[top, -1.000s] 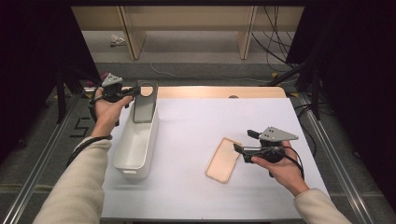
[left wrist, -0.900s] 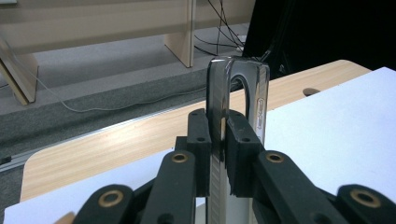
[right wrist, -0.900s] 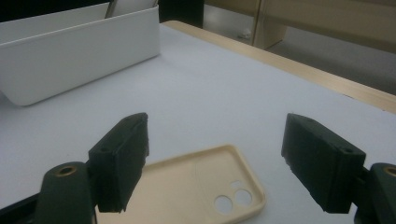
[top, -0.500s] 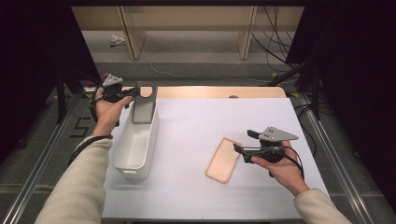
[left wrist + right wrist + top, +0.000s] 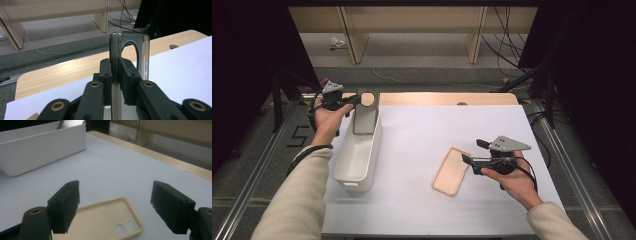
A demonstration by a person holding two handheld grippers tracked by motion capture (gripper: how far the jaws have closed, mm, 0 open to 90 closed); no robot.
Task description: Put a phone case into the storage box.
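Observation:
A smoky dark phone case (image 5: 365,114) stands upright over the far end of a white bin (image 5: 357,159). My left gripper (image 5: 355,101) is shut on its top edge. In the left gripper view the jaws (image 5: 116,68) pinch the thin side of the dark case (image 5: 145,53), whose camera cut-out rises above them. A beige phone case (image 5: 451,171) lies flat on the white mat, inside up. My right gripper (image 5: 472,152) hovers open at its right edge. In the right gripper view the beige case (image 5: 105,220) lies between and below the wide-apart jaws (image 5: 116,206), untouched.
The white mat (image 5: 427,130) covers a wooden table (image 5: 437,98). The white bin (image 5: 42,147) stands along the mat's left side. Metal rails (image 5: 562,150) run along both table sides. Wooden furniture legs (image 5: 474,45) and cables (image 5: 507,45) are on the floor beyond.

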